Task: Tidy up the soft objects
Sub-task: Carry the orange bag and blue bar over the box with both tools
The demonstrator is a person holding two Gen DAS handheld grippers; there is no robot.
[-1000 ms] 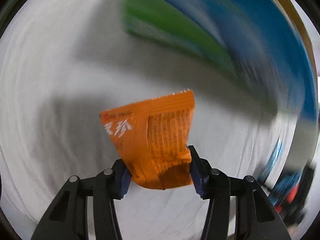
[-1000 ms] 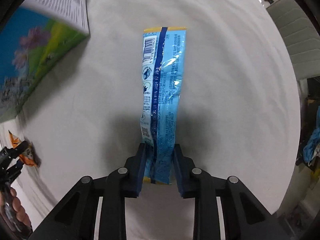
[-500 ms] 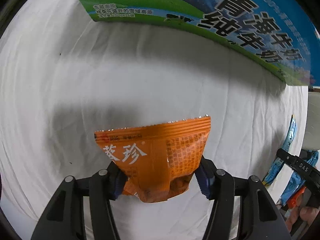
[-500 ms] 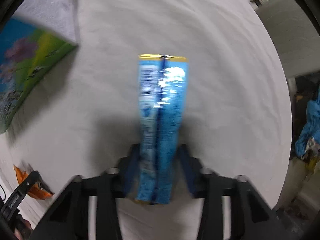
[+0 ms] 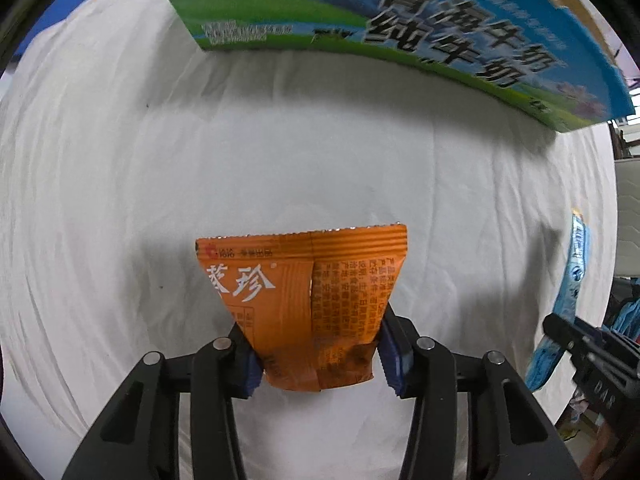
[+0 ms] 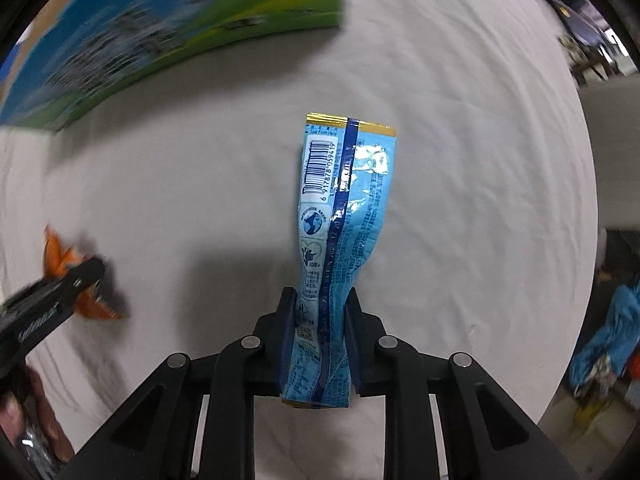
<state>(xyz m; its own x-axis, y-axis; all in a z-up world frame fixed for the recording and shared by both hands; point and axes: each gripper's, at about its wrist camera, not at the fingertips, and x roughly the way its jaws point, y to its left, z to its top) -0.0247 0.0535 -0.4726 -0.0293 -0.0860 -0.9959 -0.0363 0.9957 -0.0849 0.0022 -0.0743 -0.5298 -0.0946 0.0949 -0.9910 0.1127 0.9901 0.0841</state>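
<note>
My left gripper (image 5: 318, 354) is shut on an orange snack packet (image 5: 308, 300) and holds it above the white cloth. My right gripper (image 6: 320, 338) is shut on a long light-blue snack packet (image 6: 340, 232) with a barcode, also held above the cloth. The blue packet shows at the right edge of the left wrist view (image 5: 570, 292), held by the right gripper (image 5: 584, 350). The orange packet shows at the left of the right wrist view (image 6: 66, 268), in the left gripper (image 6: 52, 304).
A blue and green milk carton box (image 5: 400, 28) stands at the far side of the white cloth (image 5: 120, 200); it also shows in the right wrist view (image 6: 160, 36). The table's edge and room clutter (image 6: 608, 344) lie to the right.
Both grippers have swung toward the milk box while keeping their packets. The box now fills more of the top of each view. The two grippers are closer together.
</note>
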